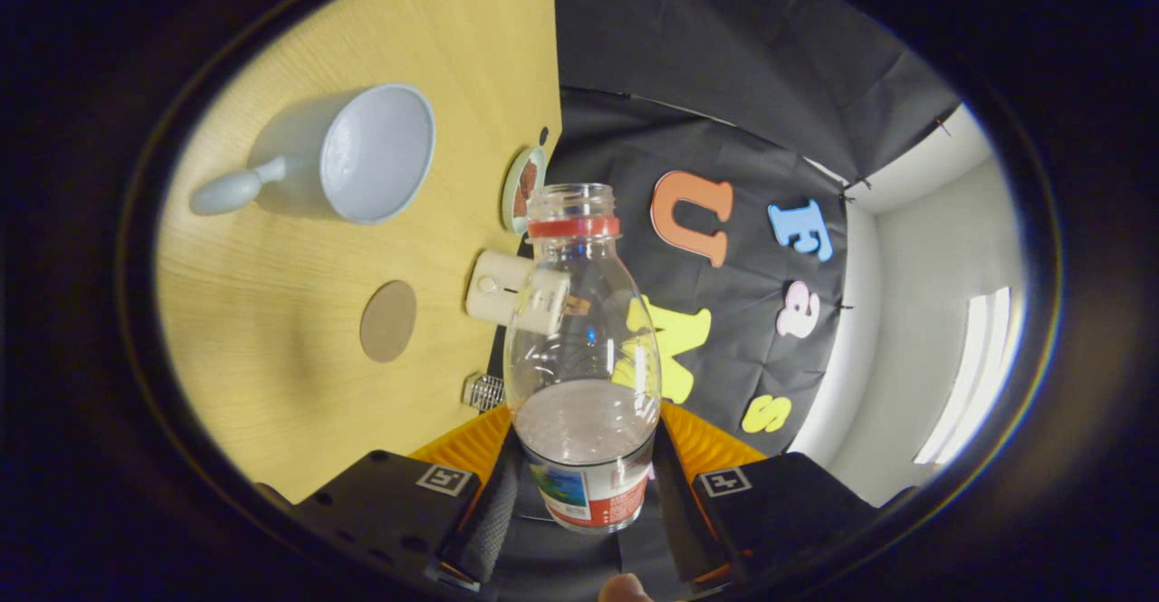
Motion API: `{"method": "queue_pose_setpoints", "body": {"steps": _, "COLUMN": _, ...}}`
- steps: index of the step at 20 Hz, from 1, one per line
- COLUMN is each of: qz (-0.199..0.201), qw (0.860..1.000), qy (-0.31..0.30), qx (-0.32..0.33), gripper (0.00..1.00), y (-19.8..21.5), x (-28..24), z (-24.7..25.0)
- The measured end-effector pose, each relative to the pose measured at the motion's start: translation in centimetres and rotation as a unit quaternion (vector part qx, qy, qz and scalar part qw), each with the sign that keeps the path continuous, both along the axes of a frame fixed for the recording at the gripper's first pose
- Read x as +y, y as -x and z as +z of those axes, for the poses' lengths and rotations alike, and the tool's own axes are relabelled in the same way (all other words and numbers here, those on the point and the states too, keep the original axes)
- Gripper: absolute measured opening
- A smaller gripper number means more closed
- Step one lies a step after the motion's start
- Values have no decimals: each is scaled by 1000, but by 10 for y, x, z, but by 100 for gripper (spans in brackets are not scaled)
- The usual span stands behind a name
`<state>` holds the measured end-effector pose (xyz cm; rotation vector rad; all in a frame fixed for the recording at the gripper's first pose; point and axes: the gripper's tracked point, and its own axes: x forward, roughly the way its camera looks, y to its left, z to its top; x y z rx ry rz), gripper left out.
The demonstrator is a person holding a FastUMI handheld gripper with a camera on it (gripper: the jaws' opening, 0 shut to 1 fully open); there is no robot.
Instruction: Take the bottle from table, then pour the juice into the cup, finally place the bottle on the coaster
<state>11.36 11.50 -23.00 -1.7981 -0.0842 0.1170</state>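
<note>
I'm looking along the tongs [584,484] with the whole scene rolled sideways. The wooden tabletop [272,330] spreads out on one side, and its far edge runs straight up against the black cloth wall [724,68] of the booth. Between my two fingers [471,453] sits the bottle [582,358], clear plastic, uncapped, with a red ring under its open mouth. Both fingers press on its lower body, down by the label, so the tongs are clamped on it. The neck points away from me, past the fingertips. A little pale liquid lies in the lower part of the bottle.

The cup [349,157], white with a stubby handle, stands well apart from the bottle, its mouth open to my view. The round brown coaster [388,320] lies flat on the wood nearer the tongs, apart from the cup, with bare wood all around it. Behind the bottle, at the tabletop's edge, sits a small white device [496,287], and beyond it a small round dish [522,189].
</note>
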Motion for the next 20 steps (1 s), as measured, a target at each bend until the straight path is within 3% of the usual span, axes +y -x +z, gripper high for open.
{"method": "queue_pose_setpoints", "body": {"steps": 6, "qz": -11, "qw": 989, "qy": -145, "qx": 22, "gripper": 76, "y": 12, "x": -5, "z": 17}}
{"method": "queue_pose_setpoints", "body": {"steps": 11, "qz": -15, "qw": 965, "qy": -258, "qx": 48, "gripper": 76, "y": 21, "x": -17, "z": 26}}
{"method": "queue_pose_setpoints", "body": {"steps": 16, "qz": -30, "qw": 904, "qy": -415, "qx": 98, "gripper": 77, "y": 22, "x": -25, "z": 36}}
{"method": "queue_pose_setpoints", "body": {"steps": 20, "qz": -29, "qw": 853, "qy": -511, "qx": 99, "gripper": 77, "y": 18, "x": -38, "z": 67}}
